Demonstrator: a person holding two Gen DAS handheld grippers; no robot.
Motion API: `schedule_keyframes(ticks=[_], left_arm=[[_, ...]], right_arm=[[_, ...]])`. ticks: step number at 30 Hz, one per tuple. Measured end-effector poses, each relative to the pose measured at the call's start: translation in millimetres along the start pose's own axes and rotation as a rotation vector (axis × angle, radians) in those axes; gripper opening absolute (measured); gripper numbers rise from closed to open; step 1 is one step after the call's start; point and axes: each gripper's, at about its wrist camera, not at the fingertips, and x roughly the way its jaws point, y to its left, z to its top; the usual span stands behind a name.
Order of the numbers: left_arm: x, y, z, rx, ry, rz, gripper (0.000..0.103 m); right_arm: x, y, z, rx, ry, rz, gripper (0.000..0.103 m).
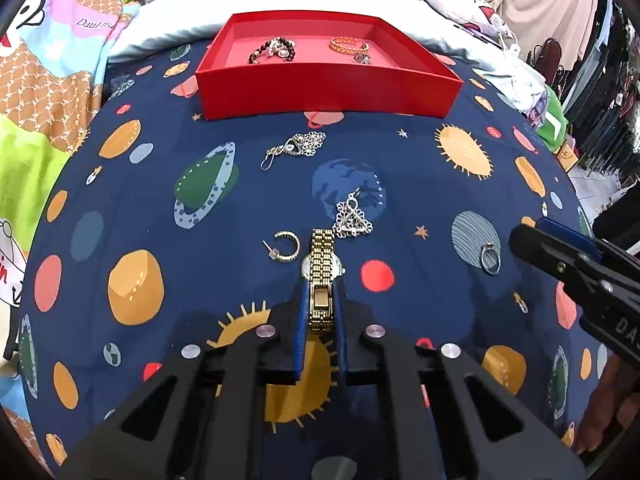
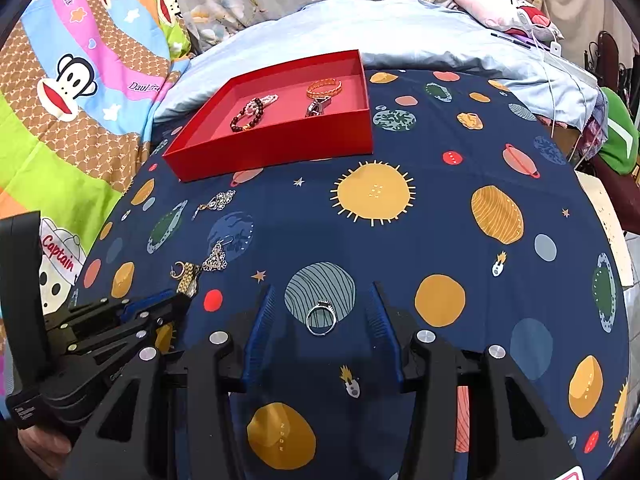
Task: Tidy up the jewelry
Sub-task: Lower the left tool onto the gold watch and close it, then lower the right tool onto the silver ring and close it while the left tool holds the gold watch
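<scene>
Gold band, left wrist view: the gold watch (image 1: 322, 276) sits between the fingers of the left gripper (image 1: 322, 300), jaws narrowed onto its strap, so it looks gripped.
Watch axis: the strap runs straight ahead along the fingers, its free end pointing toward the red tray (image 1: 328, 92) well beyond the tips.
Neighbours: a gold hoop earring (image 1: 285, 247) just left of the tips, a silver filigree pendant (image 1: 354, 216) just ahead and right; another silver pendant (image 1: 296, 148) farther ahead.
Right wrist view: the right gripper (image 2: 322, 304) stands wide, holding nothing.
Ring place: the silver ring (image 2: 321, 318) lies on the planet-print cloth (image 2: 440, 208) between the two fingers, apart from both, its stone side away from the camera.
Nearer tongs: the right one for the ring, by my reading; closing should take it.
Tray direction: ahead and left of the right tongs, already holding bracelets (image 2: 252, 114).
</scene>
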Motion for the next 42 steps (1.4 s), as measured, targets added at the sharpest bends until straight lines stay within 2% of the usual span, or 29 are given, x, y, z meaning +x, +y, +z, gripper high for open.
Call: schedule_keyframes(ticks=[11, 24, 31, 42], left_arm=[[-27.9, 12.6, -2.6, -0.04, -0.011, -0.047, 0.011], [-62.6, 49.3, 7.7, -0.108, -0.074, -0.025, 0.011], [-70.6, 66.9, 14.9, -0.135, -0.106, -0.008, 0.011], [-67.0, 83.0, 20.0, -0.166, -0.114, -0.011, 0.011]], right_arm=[[-1.1, 7.5, -0.1, -0.017, 0.004, 0.022, 0.047], [15.3, 49.0, -5.6, -0.087, 0.047, 0.088, 0.047], [25.3, 69.9, -3.1, -0.128, 0.061, 0.109, 0.047], [30.8, 71.5, 7.3, -0.133, 0.062, 0.089, 0.047]])
